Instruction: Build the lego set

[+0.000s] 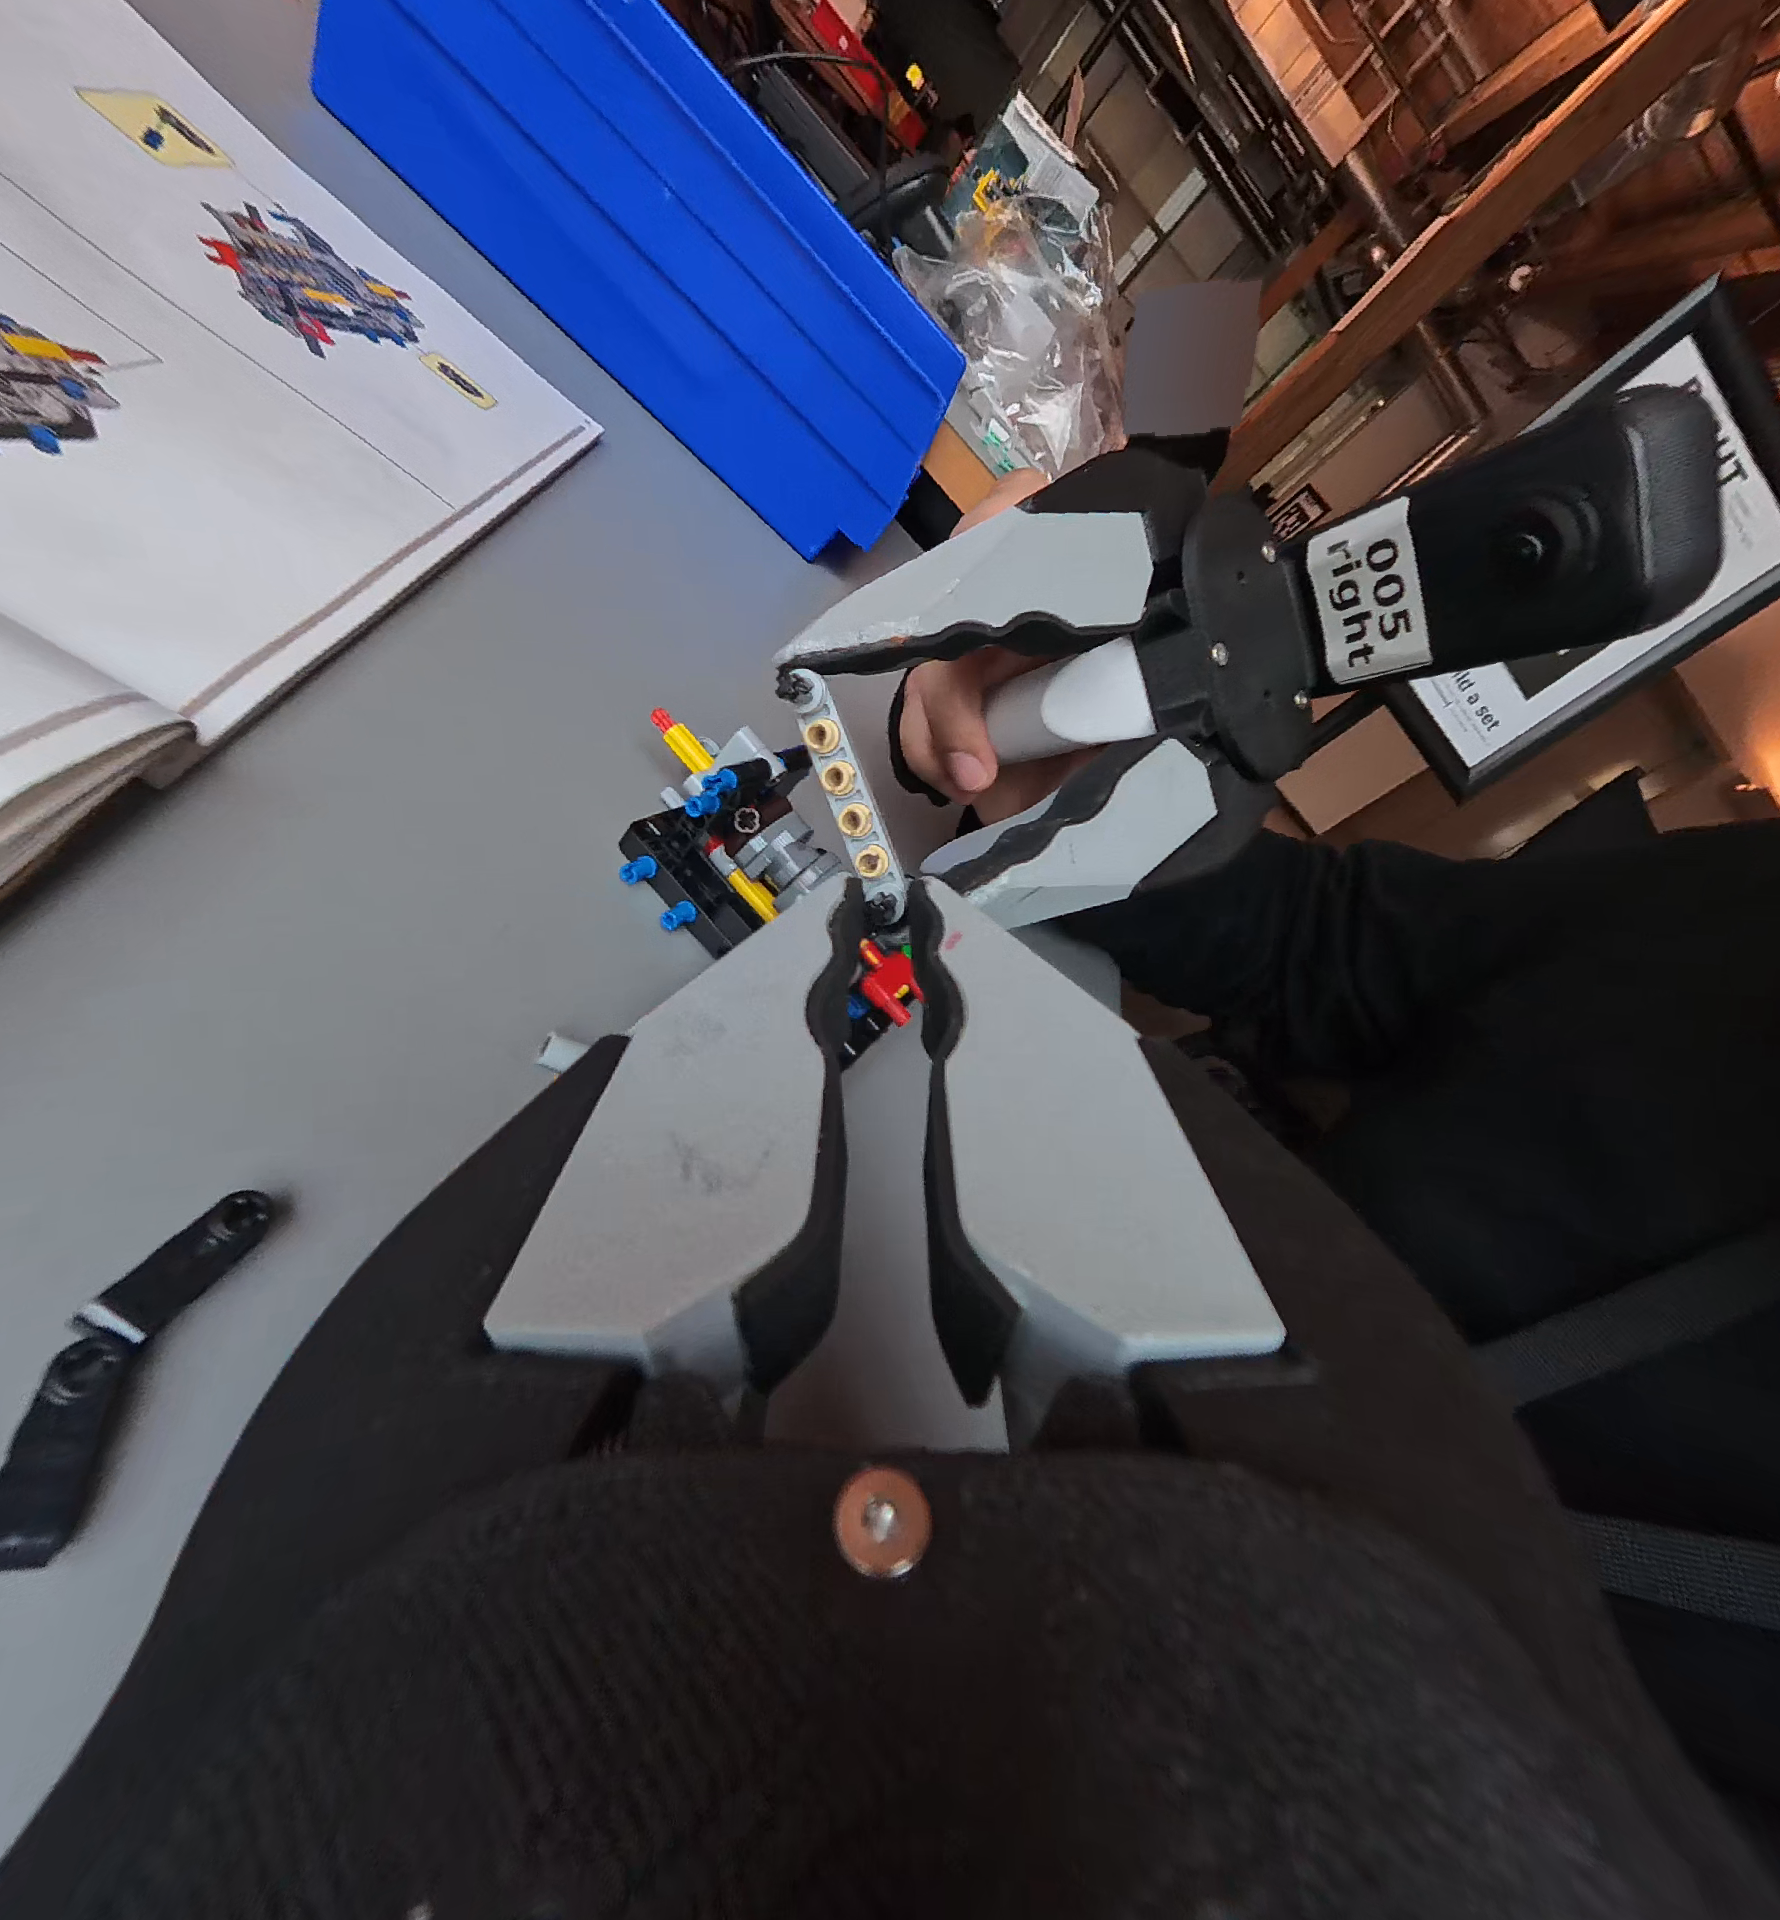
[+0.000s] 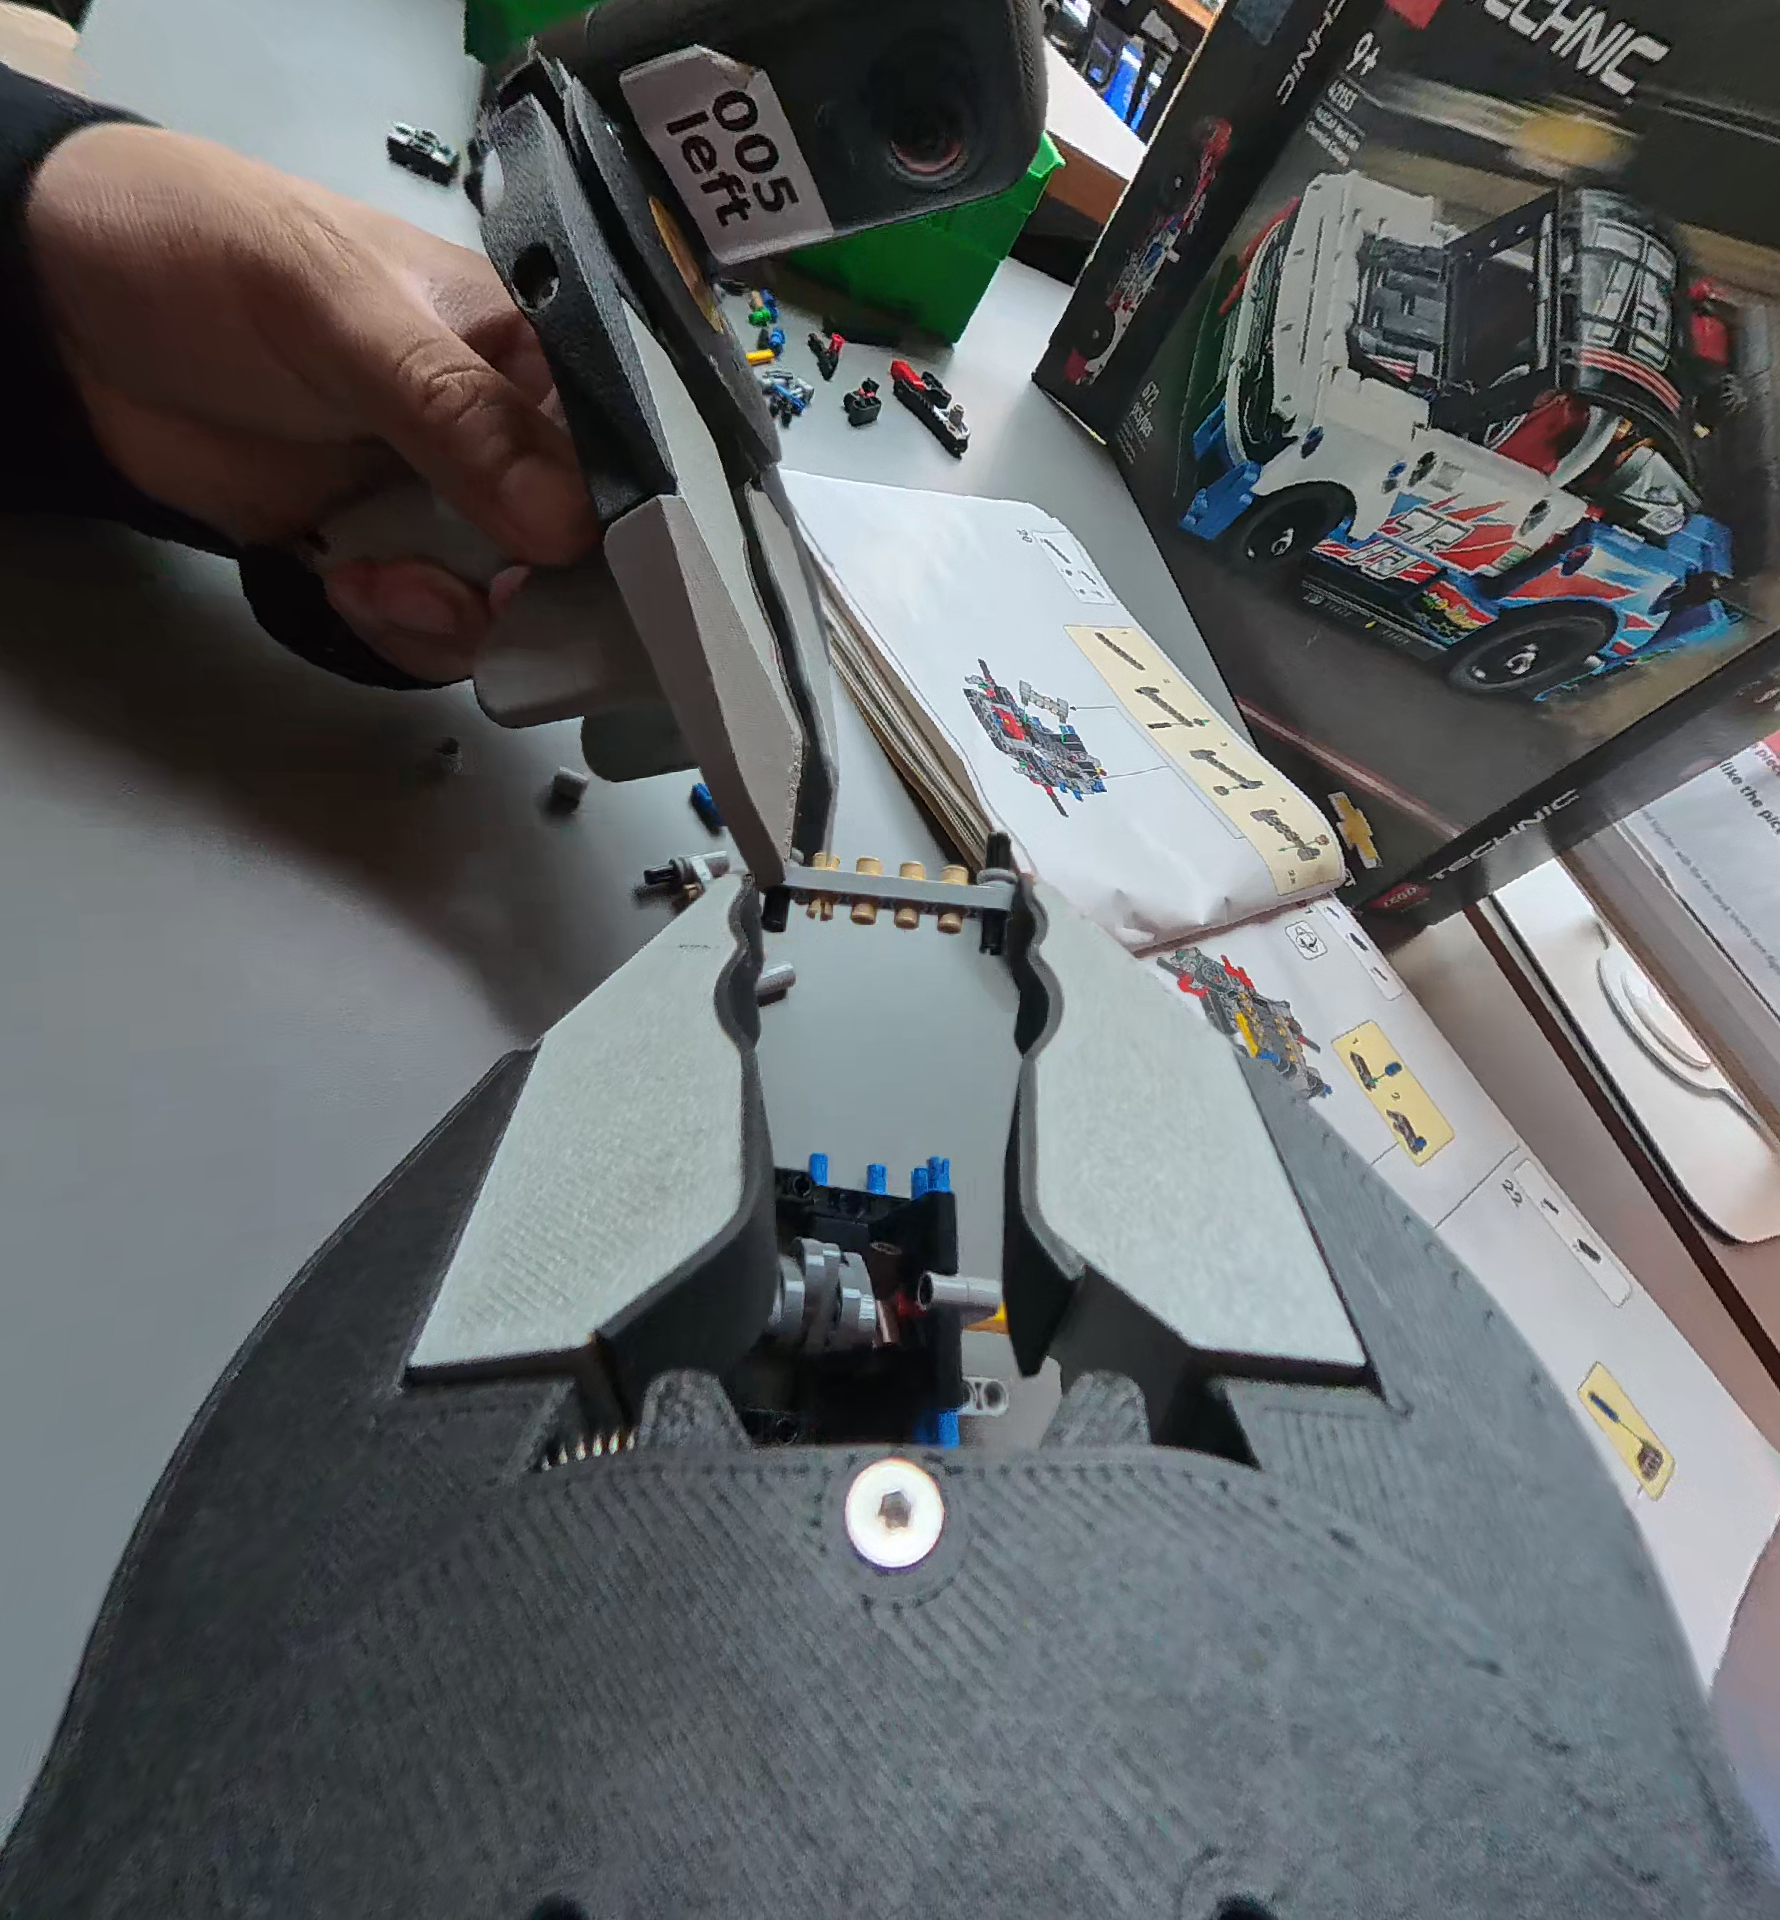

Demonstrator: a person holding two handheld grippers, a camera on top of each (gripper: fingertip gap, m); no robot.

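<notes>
Now both your grippers pinch the grey beam endwise; next, seat it on the chassis at 10 o'clock.

Bare grey table on my left gives free passage. Right blocked by open manual and set box; far side cluttered with loose pieces, green bin.

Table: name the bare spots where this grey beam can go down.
Widest bare table lies between the manual, the black strap and the left tool. A narrower strip runs between manual and blue bin. Crowded: around the partial build, by the grey beam and the right tool.
</notes>
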